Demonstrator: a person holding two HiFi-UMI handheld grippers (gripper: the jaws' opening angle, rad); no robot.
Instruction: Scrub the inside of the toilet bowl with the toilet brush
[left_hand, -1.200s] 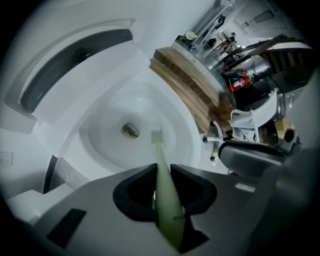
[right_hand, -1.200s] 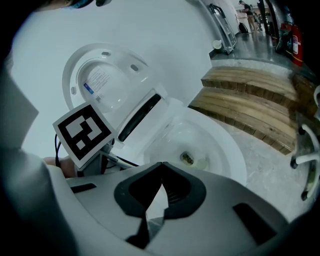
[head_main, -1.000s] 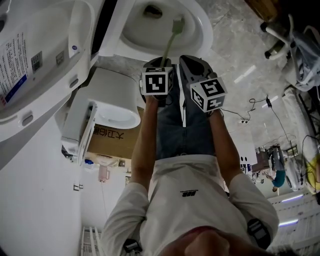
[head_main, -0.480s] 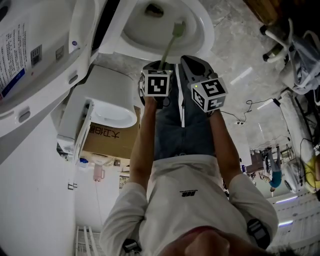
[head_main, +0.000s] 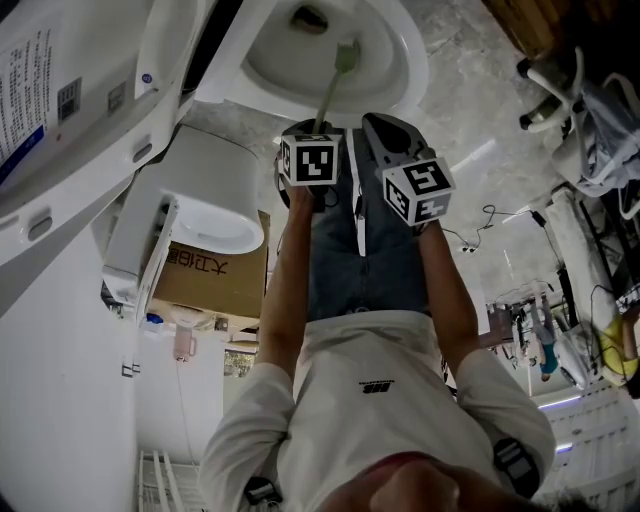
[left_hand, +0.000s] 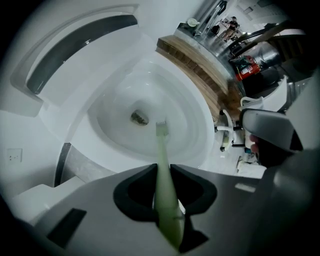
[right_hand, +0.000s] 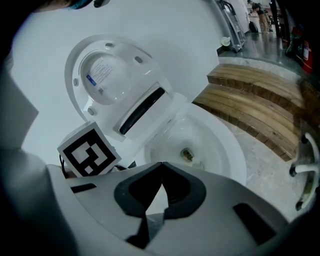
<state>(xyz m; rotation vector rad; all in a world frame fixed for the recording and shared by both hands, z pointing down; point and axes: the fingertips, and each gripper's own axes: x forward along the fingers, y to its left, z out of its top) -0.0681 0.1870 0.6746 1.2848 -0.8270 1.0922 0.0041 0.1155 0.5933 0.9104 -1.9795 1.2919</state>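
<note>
Person leans over a toilet bowl (head_main: 405, 75), lid (right_hand: 105, 75) raised, a gripper in each hand. The left gripper (left_hand: 161, 167) has its jaws clamped on the pale green handle of the brush (left_hand: 161, 150), which runs forward from the jaws and down into the bowl. The bristled head sits low inside, just beside the drain (left_hand: 139, 118); whether the bristles touch the porcelain cannot be told. In the head view the brush (head_main: 335, 85) slants from the left gripper (head_main: 318, 125) over the near rim into the bowl. The right gripper (right_hand: 161, 164) is held just beside the left, above the bowl's near edge, its jaws pressed together at the tips with nothing between them. Its view takes in the left gripper's marker cube (right_hand: 89, 150), the bowl (right_hand: 220, 145) and wooden steps (right_hand: 255, 95) beyond. A cardboard box (head_main: 205, 275) stands to the person's left, beside a second white fixture (head_main: 215, 195)
</note>
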